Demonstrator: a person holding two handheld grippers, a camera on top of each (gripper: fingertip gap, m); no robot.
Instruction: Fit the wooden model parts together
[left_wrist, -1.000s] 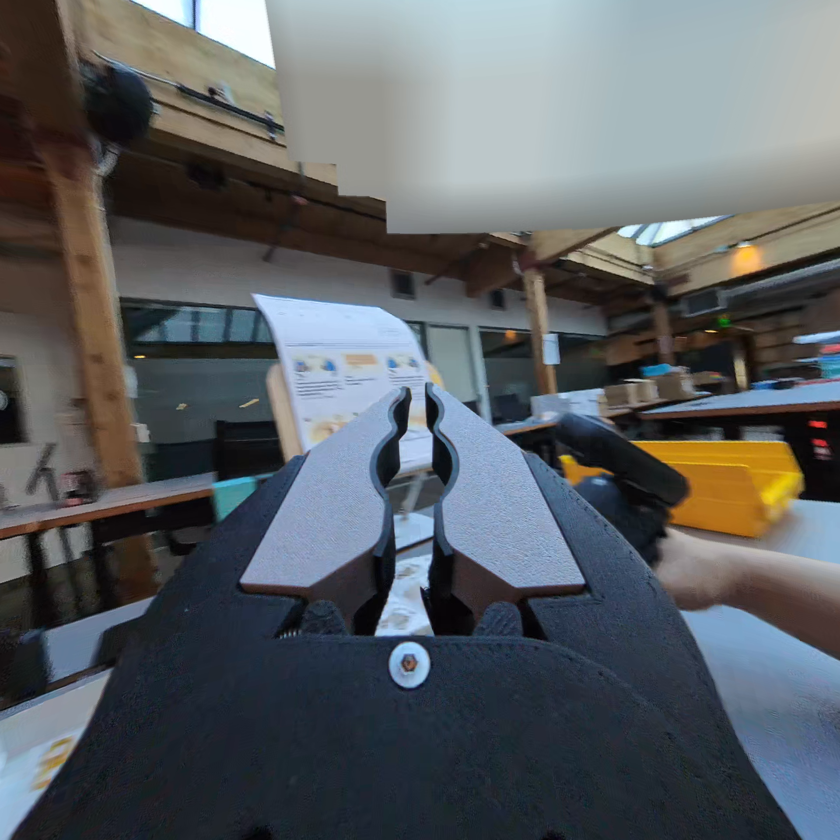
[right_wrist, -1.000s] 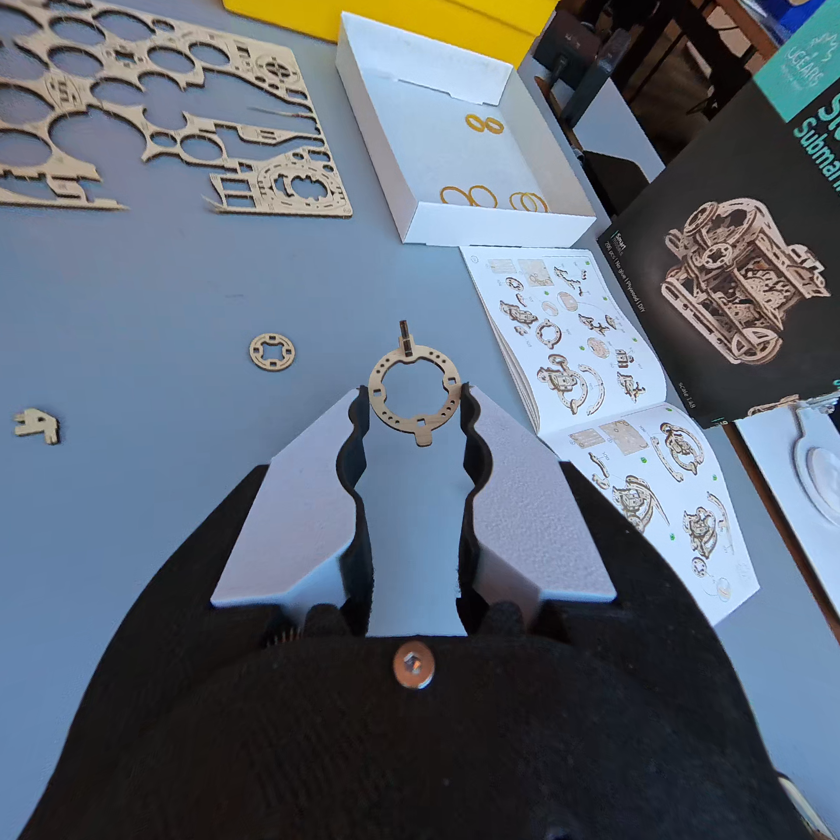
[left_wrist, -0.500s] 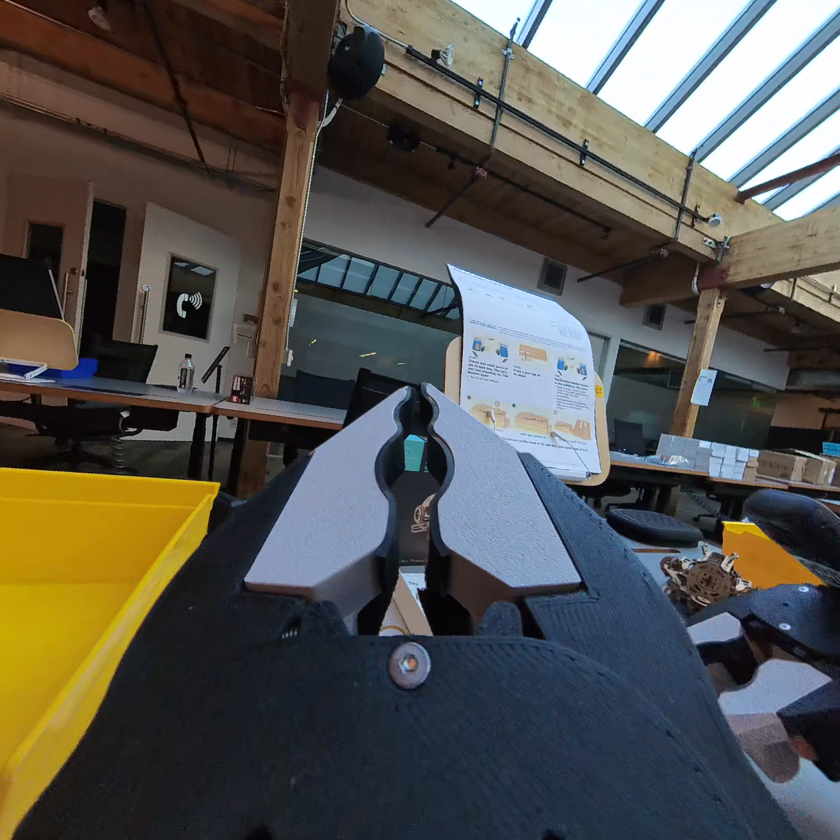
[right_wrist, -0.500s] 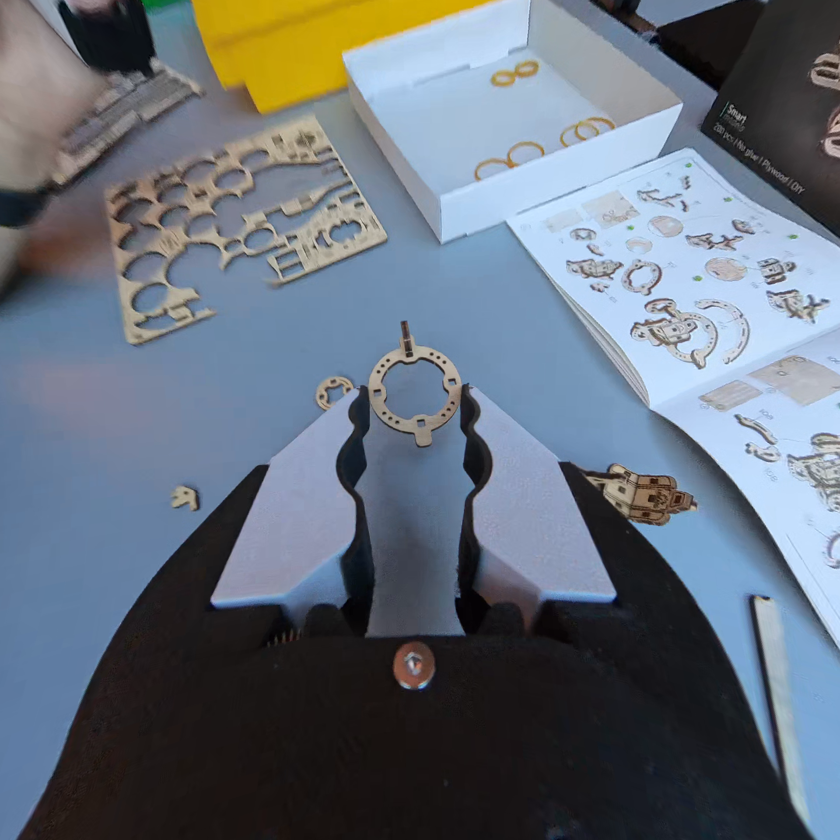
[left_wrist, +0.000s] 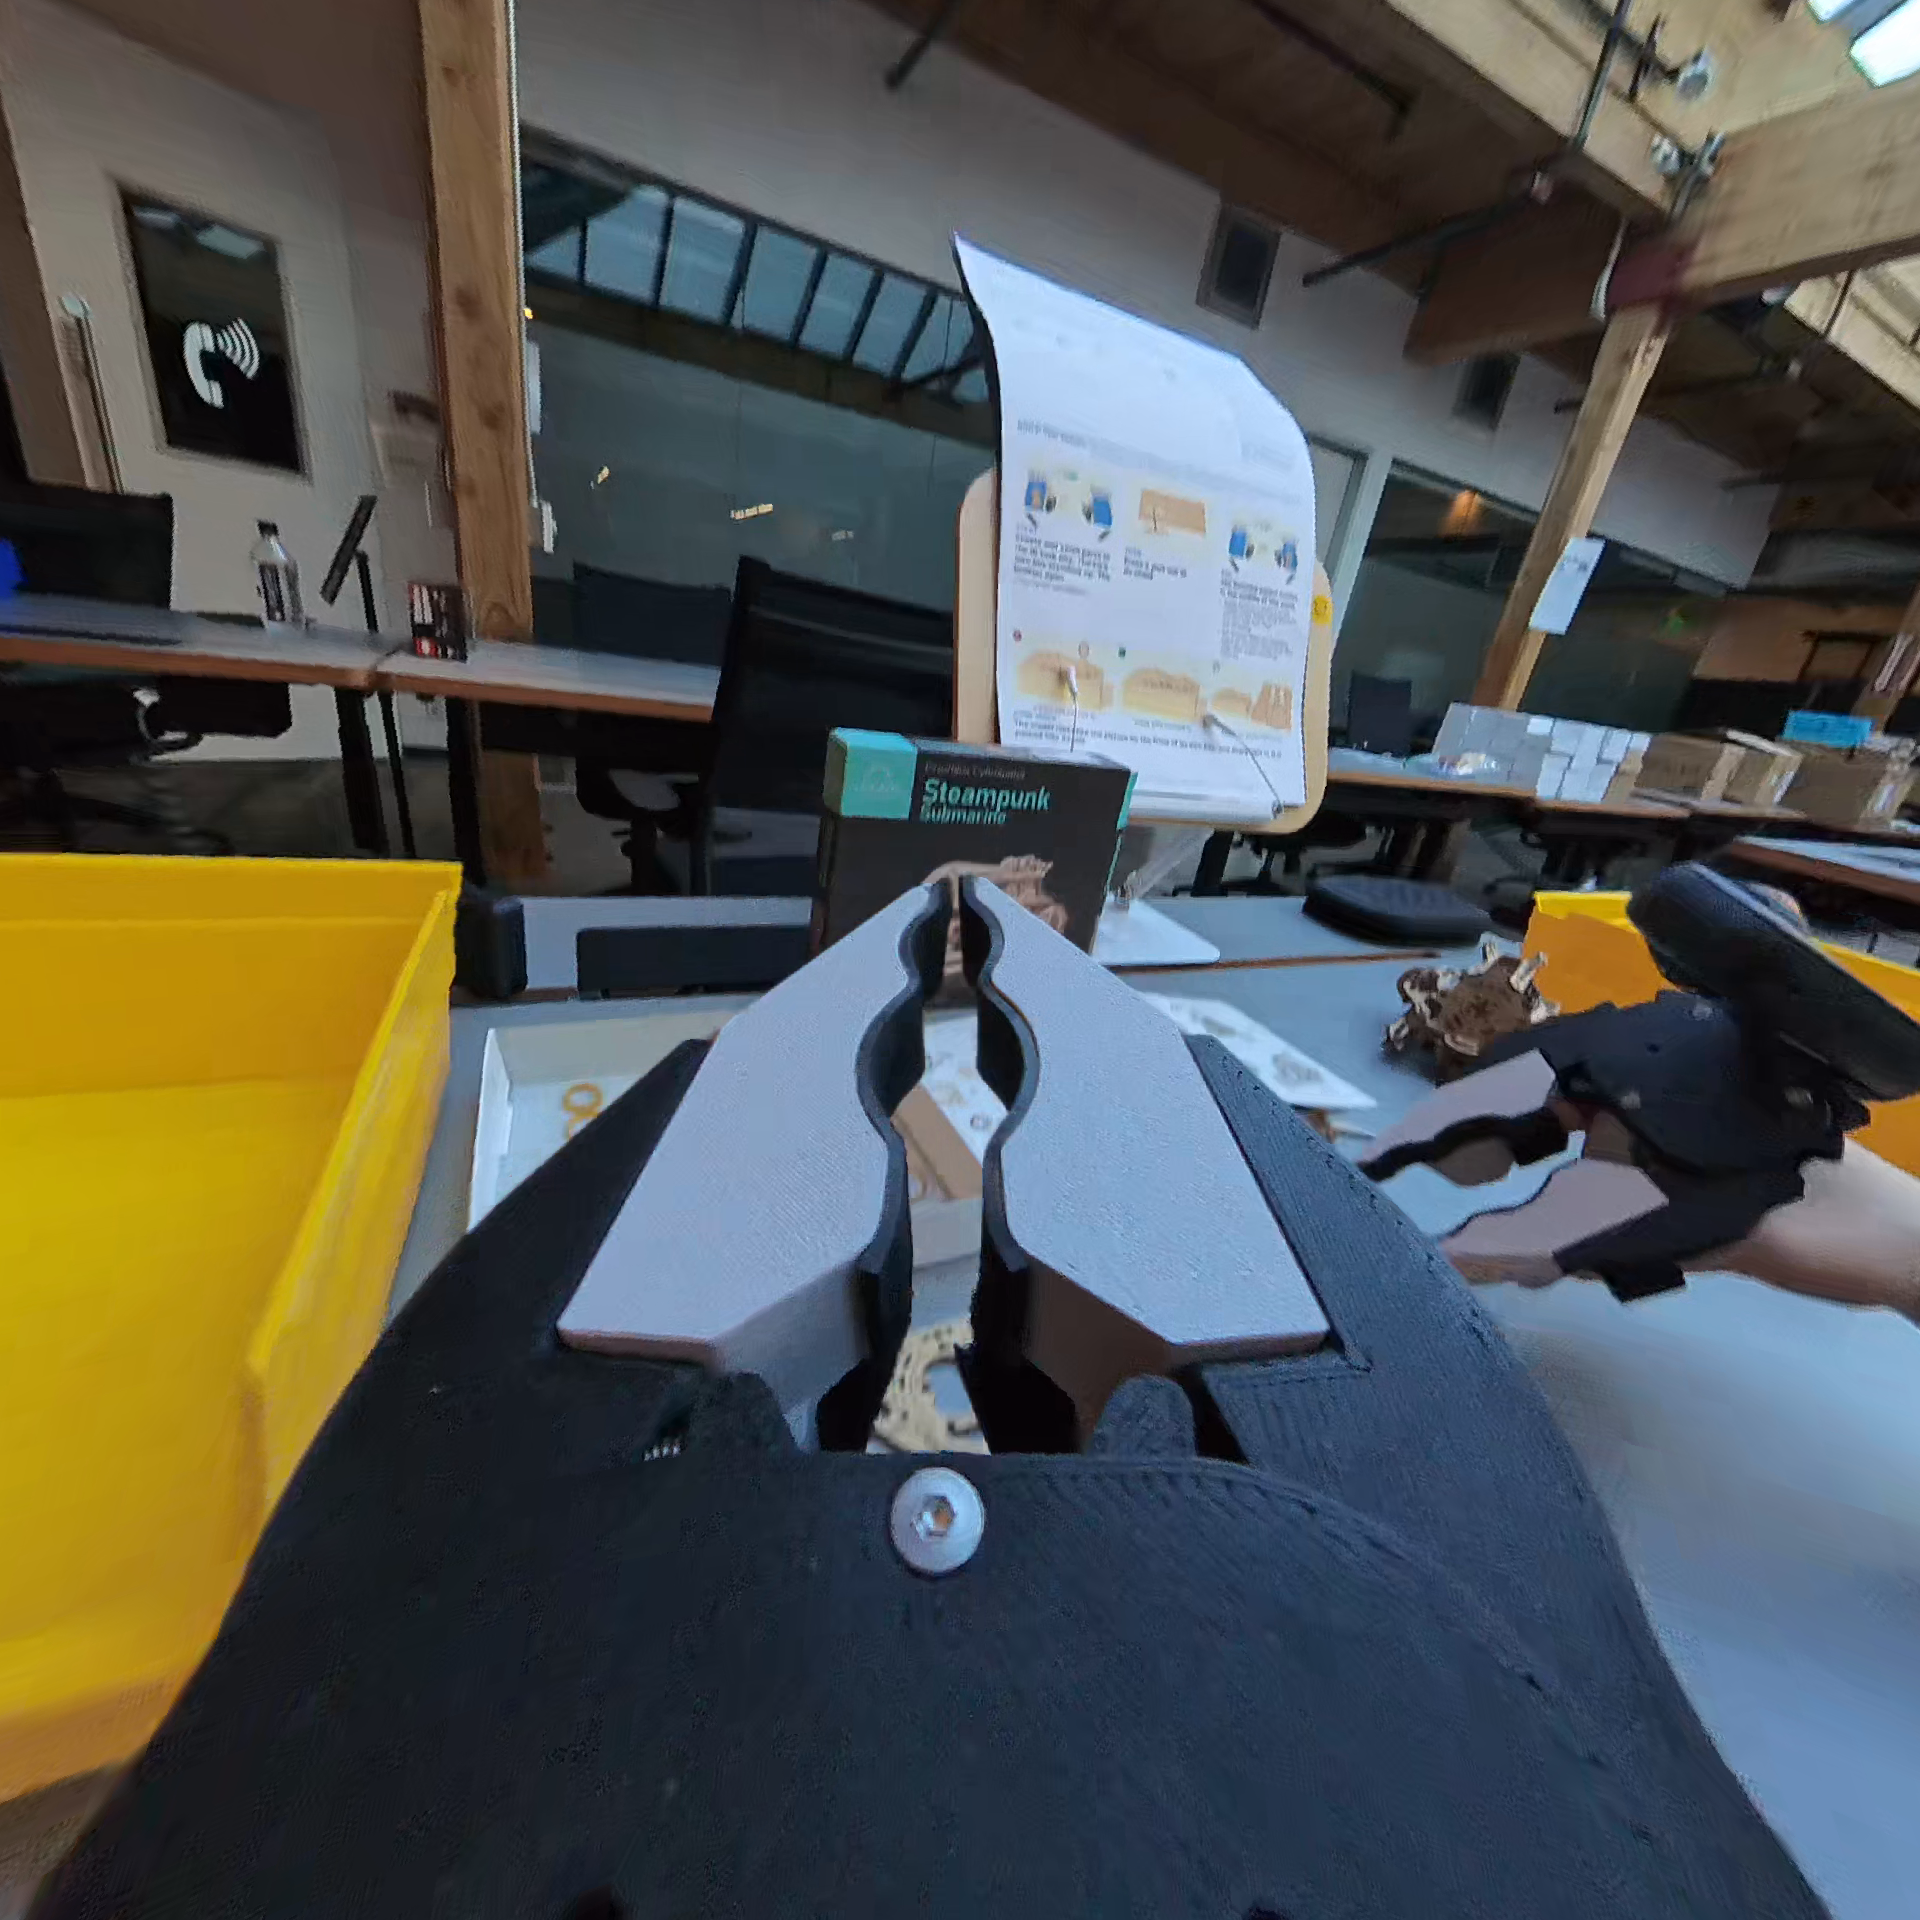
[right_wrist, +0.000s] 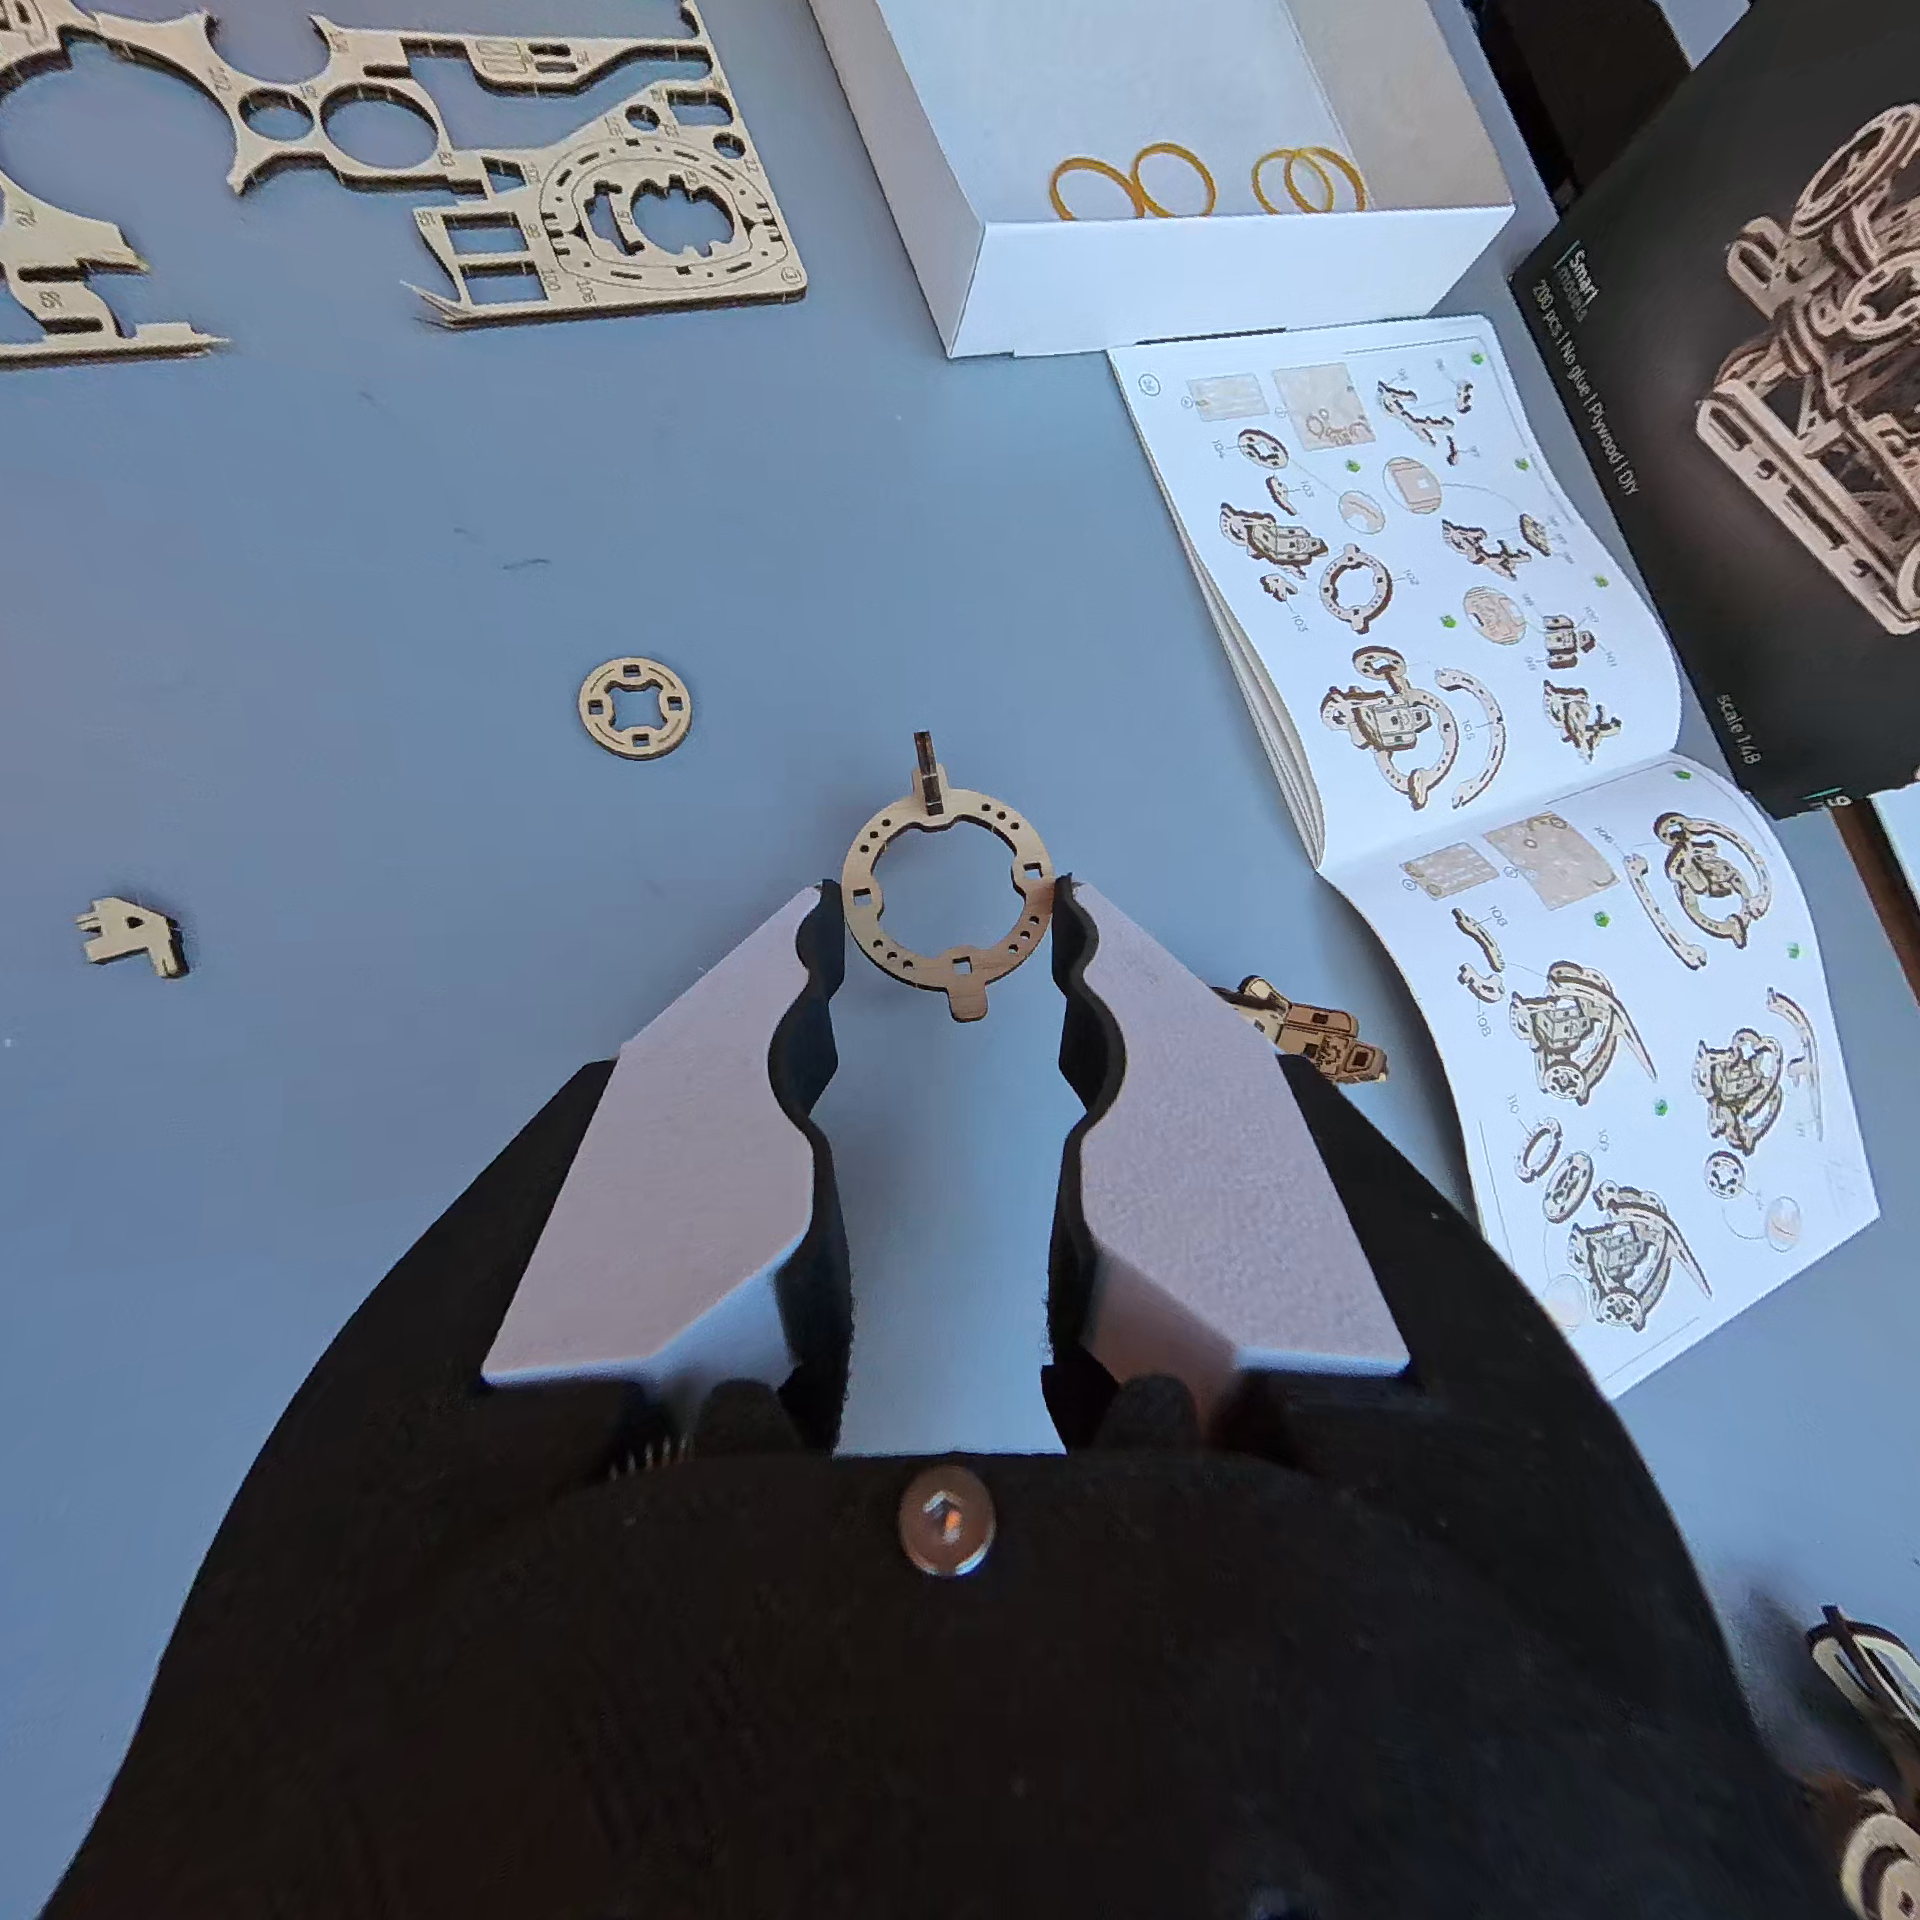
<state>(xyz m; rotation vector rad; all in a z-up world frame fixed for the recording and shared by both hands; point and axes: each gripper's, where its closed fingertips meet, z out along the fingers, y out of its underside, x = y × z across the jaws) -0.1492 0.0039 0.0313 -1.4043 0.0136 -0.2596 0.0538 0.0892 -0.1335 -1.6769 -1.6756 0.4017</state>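
Right gripper (right_wrist: 948, 899) jaws clamped on wooden ring (right_wrist: 948, 896), held flat above counter (right_wrist: 416, 520), presumably keeping slots reachable. Left gripper (left_wrist: 943, 914) jaws nearly closed, empty, hovering beside yellow bin (left_wrist: 208, 1091).

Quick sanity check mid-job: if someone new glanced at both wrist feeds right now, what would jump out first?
First, the wooden ring with a small peg slotted into its far edge, pinched between the right gripper fingertips above the grey table. Next, the open instruction booklet to the right and the punched-out plywood sheet at top left. In the left wrist view, the nearly closed left gripper points at a dark model box, a yellow bin beside it.
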